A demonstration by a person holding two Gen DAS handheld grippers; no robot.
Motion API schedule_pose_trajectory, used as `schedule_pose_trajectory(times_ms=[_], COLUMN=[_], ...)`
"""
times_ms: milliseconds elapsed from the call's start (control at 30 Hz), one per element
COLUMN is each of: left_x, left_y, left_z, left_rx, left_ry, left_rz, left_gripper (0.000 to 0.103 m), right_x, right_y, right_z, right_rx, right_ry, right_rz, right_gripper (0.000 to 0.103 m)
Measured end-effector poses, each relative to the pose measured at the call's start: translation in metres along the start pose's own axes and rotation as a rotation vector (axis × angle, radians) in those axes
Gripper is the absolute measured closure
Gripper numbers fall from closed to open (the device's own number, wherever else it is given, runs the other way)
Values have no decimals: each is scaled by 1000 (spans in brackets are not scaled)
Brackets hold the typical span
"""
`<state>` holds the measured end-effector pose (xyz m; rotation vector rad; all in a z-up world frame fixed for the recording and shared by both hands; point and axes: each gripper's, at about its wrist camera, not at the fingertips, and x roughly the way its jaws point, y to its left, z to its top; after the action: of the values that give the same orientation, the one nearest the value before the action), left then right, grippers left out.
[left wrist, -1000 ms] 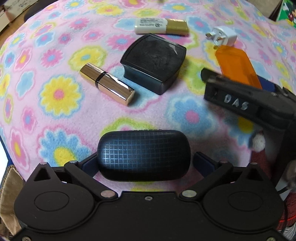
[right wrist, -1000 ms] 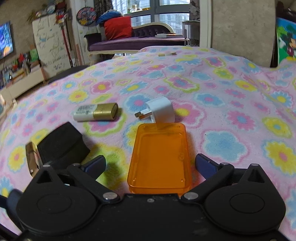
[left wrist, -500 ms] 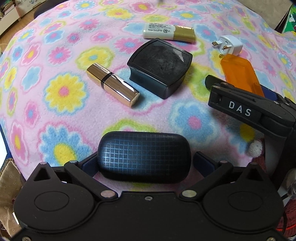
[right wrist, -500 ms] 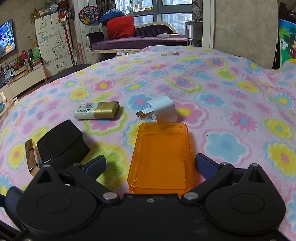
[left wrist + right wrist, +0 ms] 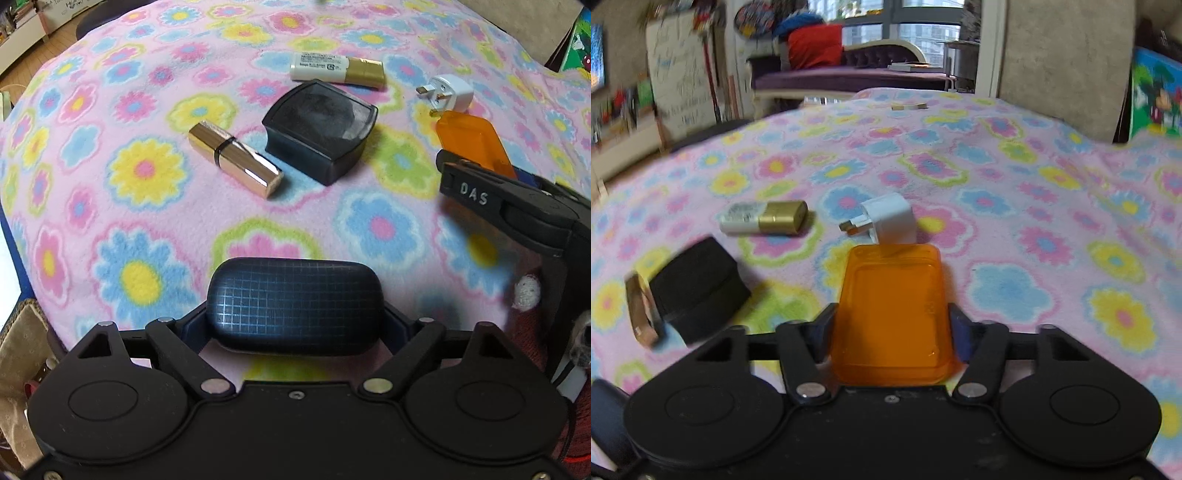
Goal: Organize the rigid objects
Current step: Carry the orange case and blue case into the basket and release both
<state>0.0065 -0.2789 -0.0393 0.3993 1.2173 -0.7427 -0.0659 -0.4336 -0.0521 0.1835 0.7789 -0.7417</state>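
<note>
A dark blue grid-patterned case (image 5: 295, 299) lies on the floral blanket (image 5: 110, 110) between the jaws of my left gripper (image 5: 295, 321), which are closing, and both pads touch its ends. My right gripper (image 5: 892, 325) is closing too, and its pads press the sides of an orange translucent box (image 5: 892, 306), also visible as the orange box (image 5: 472, 140) in the left wrist view. Loose on the blanket are a gold lipstick (image 5: 234, 162), a black square box (image 5: 321, 125), a white and gold tube (image 5: 338, 70) and a white plug adapter (image 5: 450, 94).
The blanket drops off at its left edge, where a beige cloth bag (image 5: 18, 350) sits. A small flat item (image 5: 908, 107) lies far back on the blanket. Beyond stand a bench with a red cushion (image 5: 812, 46) and a whiteboard (image 5: 679, 74).
Both grippers' jaws have come inward from wide open: the left onto the ends of the dark blue case, the right onto the sides of the orange box. The loose items have not moved.
</note>
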Motion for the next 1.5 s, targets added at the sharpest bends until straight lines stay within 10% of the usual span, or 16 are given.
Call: schedule_pose_trajectory(times_ms=[233, 867, 1500], left_x=[-23, -155, -148], left_y=[7, 130, 256], left_z=[-6, -66, -141], left_rx=[-41, -237, -523], left_ry=[23, -132, -98], left_rz=[-41, 67, 227], left_gripper=[18, 18, 18], right_x=[-36, -140, -167], right_y=[13, 100, 254], right_z=[3, 9, -32], right_rx=[-68, -69, -265], right_ry=[55, 119, 239], right_rz=[-25, 263, 500], right_gripper=[44, 44, 44])
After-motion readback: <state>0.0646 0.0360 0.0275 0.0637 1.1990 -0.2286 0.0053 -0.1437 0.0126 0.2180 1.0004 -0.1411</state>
